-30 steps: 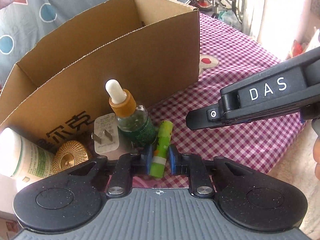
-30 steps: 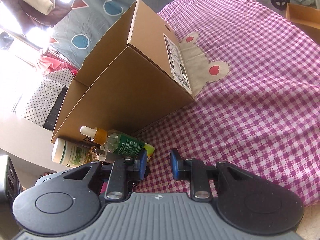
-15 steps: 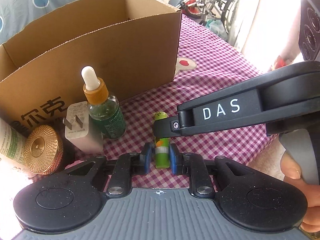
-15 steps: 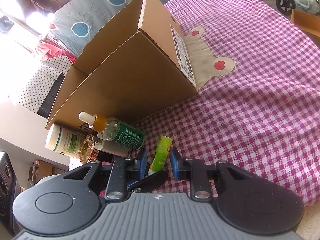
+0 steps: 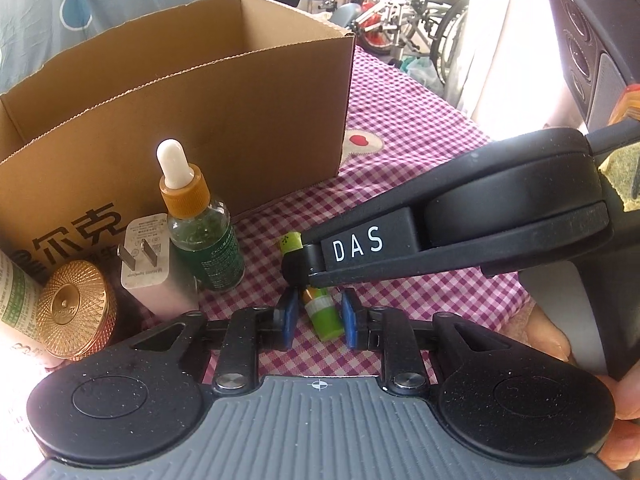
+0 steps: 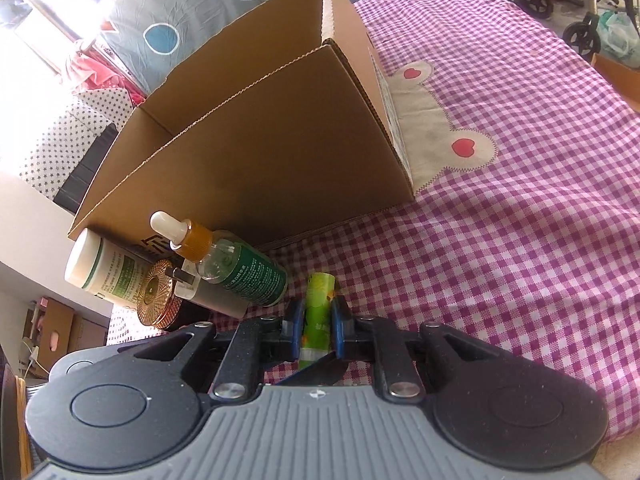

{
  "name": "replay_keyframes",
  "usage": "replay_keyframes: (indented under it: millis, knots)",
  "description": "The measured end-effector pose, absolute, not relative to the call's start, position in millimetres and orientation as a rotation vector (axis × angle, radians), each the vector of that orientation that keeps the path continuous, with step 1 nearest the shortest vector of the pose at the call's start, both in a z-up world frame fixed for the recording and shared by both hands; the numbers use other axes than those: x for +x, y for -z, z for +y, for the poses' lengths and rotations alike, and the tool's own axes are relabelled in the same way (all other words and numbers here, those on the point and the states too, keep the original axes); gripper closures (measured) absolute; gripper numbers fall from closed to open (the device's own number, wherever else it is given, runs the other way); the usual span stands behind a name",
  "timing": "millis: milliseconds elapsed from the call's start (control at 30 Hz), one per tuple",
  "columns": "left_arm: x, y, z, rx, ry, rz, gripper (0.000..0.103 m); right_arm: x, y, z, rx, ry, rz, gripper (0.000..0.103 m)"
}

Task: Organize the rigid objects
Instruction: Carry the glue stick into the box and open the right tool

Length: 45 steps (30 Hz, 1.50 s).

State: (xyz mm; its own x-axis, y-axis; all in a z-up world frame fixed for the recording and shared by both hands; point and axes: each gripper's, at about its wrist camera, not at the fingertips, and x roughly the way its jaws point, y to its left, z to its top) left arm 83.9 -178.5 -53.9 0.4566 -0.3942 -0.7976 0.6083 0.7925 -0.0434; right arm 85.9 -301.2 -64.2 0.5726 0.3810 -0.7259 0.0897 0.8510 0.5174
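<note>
A small green tube (image 5: 324,316) hangs low over the pink checked cloth (image 6: 500,260), in front of an open cardboard box (image 5: 240,120). My left gripper (image 5: 318,320) is shut on the tube's near end, its blue pads on either side. My right gripper (image 6: 318,328) reaches in from the right and is shut on the tube (image 6: 316,308) at mid-length. In the left wrist view the right gripper (image 5: 296,270) crosses over the tube and hides its middle. One left fingertip (image 6: 316,372) shows just under the tube.
Beside the box's front wall (image 6: 280,160) stand a green dropper bottle (image 5: 204,240), a white plug adapter (image 5: 156,272), a gold-lidded jar (image 5: 74,308) and a white bottle (image 6: 104,268). A black speaker (image 5: 592,40) rises at the right. A hand (image 5: 552,332) holds the right gripper.
The right gripper came in from the right, passed its pads around the tube and closed on it. The left gripper kept hold and tilted, and the tube now sits clear of the dropper bottle.
</note>
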Motion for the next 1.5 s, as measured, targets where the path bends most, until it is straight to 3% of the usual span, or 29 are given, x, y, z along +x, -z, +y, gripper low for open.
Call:
replay_keyframes:
  millis: [267,500,667,800,967,1233,1500]
  knots:
    - [64.8,25.2,-169.0,0.245,0.64,0.818,0.082,59.6,32.8,-302.2,0.523,-0.176,0.858,0.087]
    - [55.9,-30.7,-146.9,0.209,0.596,0.687,0.082,50.9,-37.0,-291.2,0.465,-0.258,0.696,0.087]
    - [79.7,-77.5,-126.1,0.18,0.516,0.604,0.082,82.3,-87.4,-269.2,0.38,-0.367,0.6,0.087]
    - [119.5,-96.9,-117.0,0.169,0.46,0.612,0.082,136.8,-107.2,-253.3,0.352,-0.429,0.626,0.087]
    - [192.1,-79.0,-110.9,0.139,0.415,0.799,0.082,226.7,-86.8,-247.7,0.419,-0.489,0.822,0.087]
    - [261.5,-21.6,-85.4,0.096,0.353,1.088,0.082,328.7,1.0,-236.4,0.581,-0.5,1.175,0.087]
    - [274.5,-14.6,-70.2,0.08,0.282,1.147,0.078,359.1,36.3,-227.4,0.587,-0.446,1.259,0.085]
